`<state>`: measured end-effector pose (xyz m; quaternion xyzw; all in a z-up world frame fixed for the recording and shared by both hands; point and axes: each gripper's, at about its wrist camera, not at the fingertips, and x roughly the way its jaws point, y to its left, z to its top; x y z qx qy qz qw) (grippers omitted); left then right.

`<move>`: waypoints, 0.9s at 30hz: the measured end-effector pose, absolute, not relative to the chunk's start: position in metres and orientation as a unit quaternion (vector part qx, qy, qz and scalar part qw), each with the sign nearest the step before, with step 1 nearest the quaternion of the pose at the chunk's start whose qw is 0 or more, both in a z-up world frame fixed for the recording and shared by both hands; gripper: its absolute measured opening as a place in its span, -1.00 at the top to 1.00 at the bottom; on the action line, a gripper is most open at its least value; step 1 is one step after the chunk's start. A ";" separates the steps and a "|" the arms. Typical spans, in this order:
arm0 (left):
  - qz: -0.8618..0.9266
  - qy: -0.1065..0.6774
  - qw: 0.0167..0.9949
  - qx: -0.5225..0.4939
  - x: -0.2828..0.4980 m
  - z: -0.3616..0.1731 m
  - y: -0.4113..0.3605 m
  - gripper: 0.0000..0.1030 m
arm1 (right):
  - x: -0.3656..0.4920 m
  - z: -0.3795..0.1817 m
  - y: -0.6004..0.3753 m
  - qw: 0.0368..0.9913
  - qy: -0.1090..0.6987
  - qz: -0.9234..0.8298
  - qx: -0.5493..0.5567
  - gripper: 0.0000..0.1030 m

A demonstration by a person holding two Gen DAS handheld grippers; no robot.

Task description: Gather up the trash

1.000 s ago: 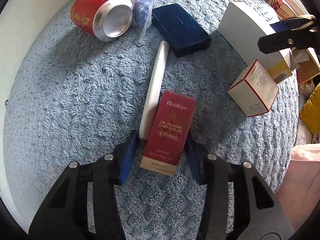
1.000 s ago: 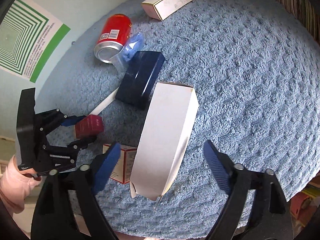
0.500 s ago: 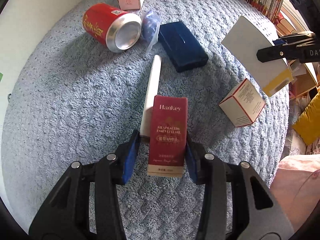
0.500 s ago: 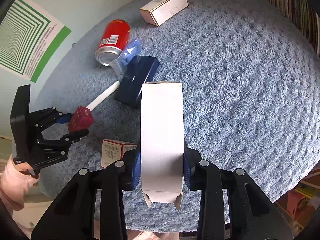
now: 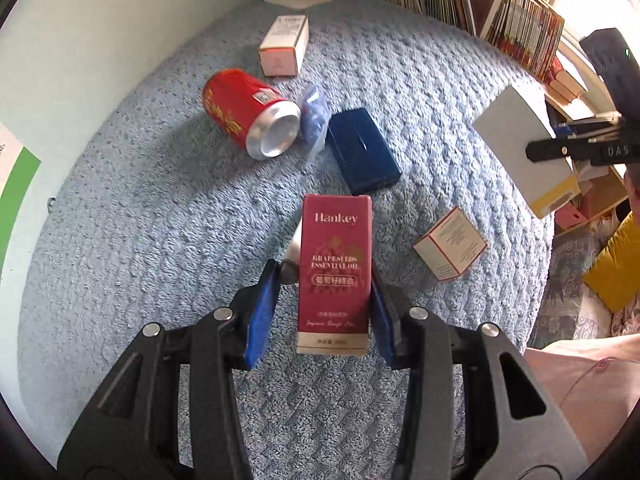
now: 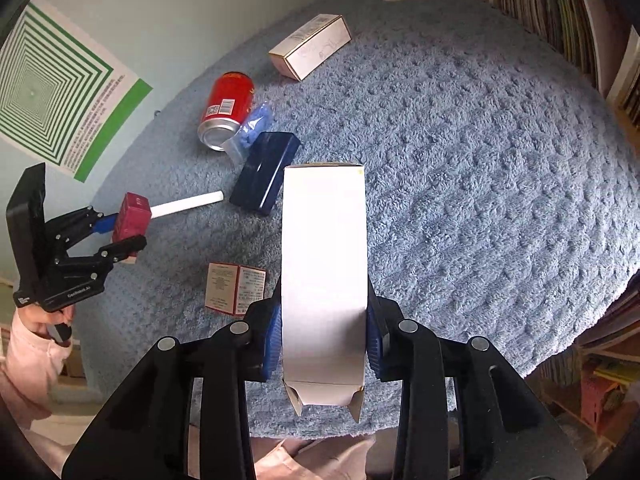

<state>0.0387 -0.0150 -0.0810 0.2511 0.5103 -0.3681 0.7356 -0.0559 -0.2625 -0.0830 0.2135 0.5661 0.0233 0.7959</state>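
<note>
Both boxes have been lifted clear of the blue rug (image 6: pixel 480 160) since the earlier frames. The tall white box (image 6: pixel 324 272) is clamped in the right gripper (image 6: pixel 323 344) above the rug, the red box (image 5: pixel 335 268) in the left gripper (image 5: pixel 324 312); the red can (image 5: pixel 244 112) lies on the rug.

A home room is indicated: fluffy blue rug (image 6: pixel 480 160) laid over the surface, packed bookshelves (image 5: pixel 520 28) seen behind, yellow cushion (image 5: pixel 612 272) and patterned fabric at the side.
</note>
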 end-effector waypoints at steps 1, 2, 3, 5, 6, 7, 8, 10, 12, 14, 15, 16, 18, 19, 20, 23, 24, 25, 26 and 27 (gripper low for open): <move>-0.366 0.508 0.740 0.247 0.040 -0.076 -0.014 0.22 | -0.057 -0.082 -0.263 0.797 0.565 0.024 0.213 0.33; -0.364 0.506 0.742 0.244 0.042 -0.075 -0.015 0.22 | -0.057 -0.081 -0.263 0.798 0.563 0.024 0.214 0.33; -0.363 0.506 0.745 0.239 0.044 -0.070 -0.012 0.22 | -0.059 -0.080 -0.262 0.799 0.561 0.024 0.216 0.33; -0.358 0.501 0.751 0.238 0.045 -0.064 -0.010 0.22 | -0.061 -0.079 -0.264 0.800 0.558 0.024 0.218 0.33; -0.356 0.500 0.753 0.238 0.046 -0.062 -0.009 0.22 | -0.061 -0.079 -0.263 0.801 0.557 0.025 0.218 0.33; -0.355 0.498 0.755 0.237 0.047 -0.060 -0.007 0.22 | -0.062 -0.079 -0.263 0.802 0.556 0.025 0.219 0.33; -0.354 0.498 0.756 0.235 0.048 -0.059 -0.006 0.22 | -0.062 -0.078 -0.262 0.802 0.555 0.027 0.220 0.33; -0.352 0.497 0.759 0.229 0.049 -0.054 -0.003 0.22 | -0.061 -0.077 -0.260 0.803 0.554 0.028 0.219 0.32; -0.354 0.491 0.762 0.231 0.048 -0.048 -0.001 0.22 | -0.061 -0.076 -0.258 0.803 0.554 0.030 0.217 0.33; -0.352 0.485 0.765 0.234 0.046 -0.045 0.000 0.22 | -0.059 -0.075 -0.256 0.803 0.555 0.032 0.214 0.32; -0.352 0.486 0.766 0.231 0.047 -0.045 0.000 0.22 | -0.058 -0.074 -0.255 0.804 0.555 0.033 0.213 0.33; -0.352 0.487 0.766 0.228 0.047 -0.045 0.001 0.22 | -0.057 -0.073 -0.255 0.805 0.554 0.033 0.211 0.33; -0.351 0.488 0.767 0.224 0.047 -0.043 0.002 0.22 | -0.055 -0.072 -0.256 0.806 0.552 0.035 0.212 0.33; -0.352 0.486 0.768 0.223 0.046 -0.042 0.002 0.22 | -0.054 -0.072 -0.256 0.806 0.552 0.035 0.211 0.33; -0.353 0.484 0.769 0.224 0.046 -0.041 0.002 0.22 | -0.054 -0.072 -0.256 0.806 0.552 0.035 0.210 0.33; -0.355 0.479 0.771 0.224 0.047 -0.038 0.000 0.22 | -0.054 -0.071 -0.258 0.808 0.551 0.034 0.209 0.32; -0.356 0.477 0.772 0.223 0.047 -0.036 -0.001 0.22 | -0.055 -0.070 -0.259 0.808 0.550 0.032 0.210 0.32; -0.358 0.478 0.771 0.223 0.047 -0.035 -0.003 0.22 | -0.056 -0.070 -0.259 0.808 0.549 0.031 0.211 0.33; -0.359 0.478 0.770 0.225 0.047 -0.035 -0.004 0.22 | -0.057 -0.070 -0.260 0.808 0.548 0.030 0.212 0.33; -0.359 0.476 0.770 0.228 0.046 -0.034 -0.006 0.22 | -0.058 -0.070 -0.261 0.809 0.548 0.029 0.213 0.33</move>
